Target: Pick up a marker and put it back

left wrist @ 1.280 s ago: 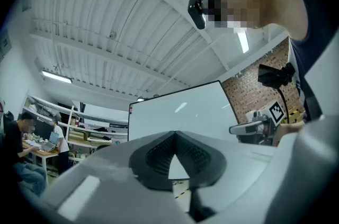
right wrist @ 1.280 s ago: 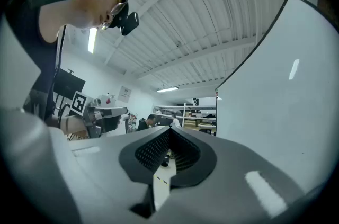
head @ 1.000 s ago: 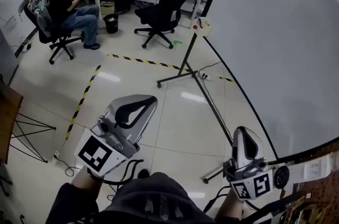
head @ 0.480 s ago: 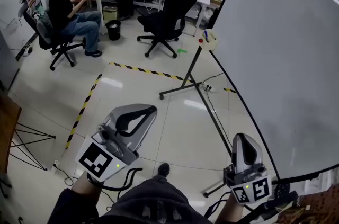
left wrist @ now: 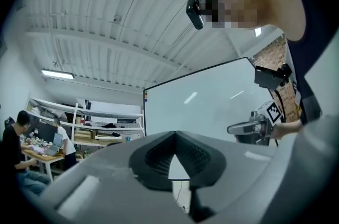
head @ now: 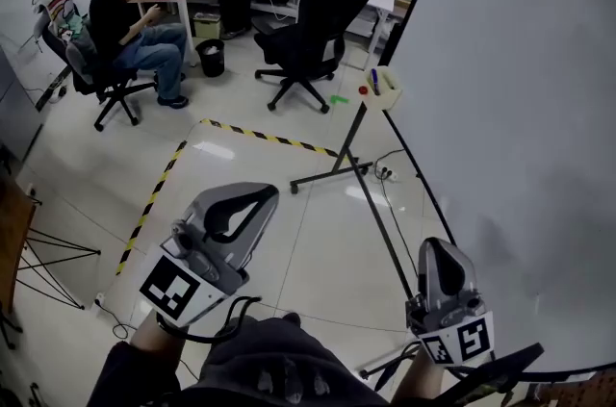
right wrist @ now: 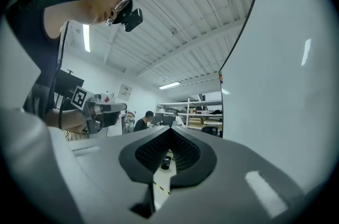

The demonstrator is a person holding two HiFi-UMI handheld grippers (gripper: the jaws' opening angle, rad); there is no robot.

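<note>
A small tray (head: 385,90) at the far end of the whiteboard (head: 520,107) holds markers; a blue one (head: 373,79) and a red cap (head: 364,90) show. My left gripper (head: 258,193) is low in the head view, far short of the tray, with its jaws shut and nothing in them. In the left gripper view its tips (left wrist: 175,133) meet against the whiteboard (left wrist: 212,106). My right gripper (head: 438,247) hangs beside the board's lower edge, also shut and empty. In the right gripper view its tips (right wrist: 170,128) touch.
The board's stand leg (head: 332,172) and a cable with a power strip (head: 387,172) cross the floor ahead. Yellow-black tape (head: 260,136) marks the tiles. Beyond it stand an office chair (head: 313,30), a bin (head: 211,57) and desks with a seated person (head: 130,20).
Both grippers have travelled forward along the whiteboard, still shut. The marker tray and the chair now sit lower and nearer in the head view.
</note>
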